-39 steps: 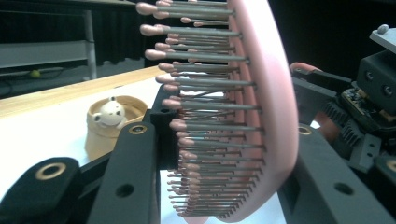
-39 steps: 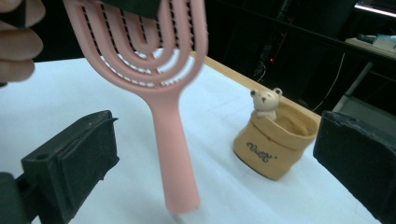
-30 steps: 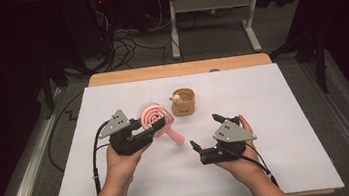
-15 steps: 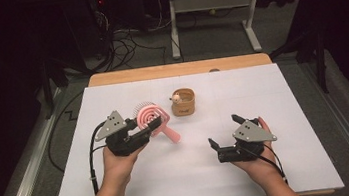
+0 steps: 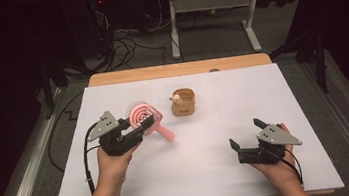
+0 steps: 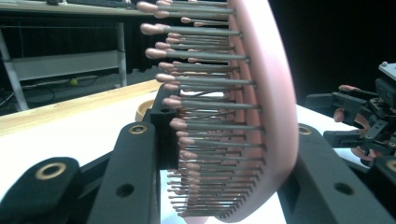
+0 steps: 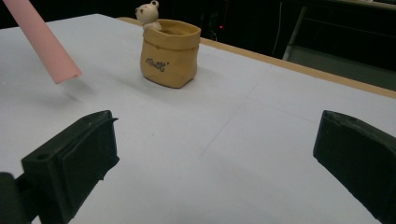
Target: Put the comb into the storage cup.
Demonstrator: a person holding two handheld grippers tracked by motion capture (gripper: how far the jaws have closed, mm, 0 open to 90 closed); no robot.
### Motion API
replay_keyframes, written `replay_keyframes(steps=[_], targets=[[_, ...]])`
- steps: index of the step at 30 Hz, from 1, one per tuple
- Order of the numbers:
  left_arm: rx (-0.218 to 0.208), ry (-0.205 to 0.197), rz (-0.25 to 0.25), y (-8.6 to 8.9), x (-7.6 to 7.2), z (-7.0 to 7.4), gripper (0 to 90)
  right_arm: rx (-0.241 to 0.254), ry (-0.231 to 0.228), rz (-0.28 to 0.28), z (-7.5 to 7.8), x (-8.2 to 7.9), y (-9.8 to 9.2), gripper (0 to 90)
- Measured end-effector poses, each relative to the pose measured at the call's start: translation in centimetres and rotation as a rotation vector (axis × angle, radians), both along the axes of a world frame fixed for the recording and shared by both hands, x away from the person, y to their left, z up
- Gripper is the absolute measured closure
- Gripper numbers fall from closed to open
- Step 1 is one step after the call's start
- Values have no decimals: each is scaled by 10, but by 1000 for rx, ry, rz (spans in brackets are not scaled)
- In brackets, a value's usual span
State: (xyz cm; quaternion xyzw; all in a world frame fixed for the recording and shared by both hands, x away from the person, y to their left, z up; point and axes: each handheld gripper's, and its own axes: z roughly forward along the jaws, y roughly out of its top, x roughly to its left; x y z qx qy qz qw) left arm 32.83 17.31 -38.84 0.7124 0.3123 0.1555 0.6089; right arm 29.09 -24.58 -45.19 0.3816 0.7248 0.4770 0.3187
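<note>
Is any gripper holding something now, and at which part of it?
The left gripper holds the pink hairbrush by its bristled head; the right gripper is open and holds nothing.

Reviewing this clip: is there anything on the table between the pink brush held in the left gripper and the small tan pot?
Nothing visible. The left gripper holds the pink brush above bare white table, left of the tan pot; the right gripper sits open, well off to the side.

One overhead, two jaw-level close-ups.
</note>
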Motion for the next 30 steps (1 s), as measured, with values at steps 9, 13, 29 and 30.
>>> replay_keyframes(steps=[9,13,29,30], targets=[[4,-5,12,5,-1,0,633,14,5,-46,-5,-7,-23,3],[3,-11,19,5,-1,0,633,15,3,-61,-6,-11,-32,3],[-32,5,41,3,5,3,633,36,-19,-68,-5,-6,-35,3],[-38,8,39,2,5,4,633,42,-19,-67,-4,-6,-35,3]])
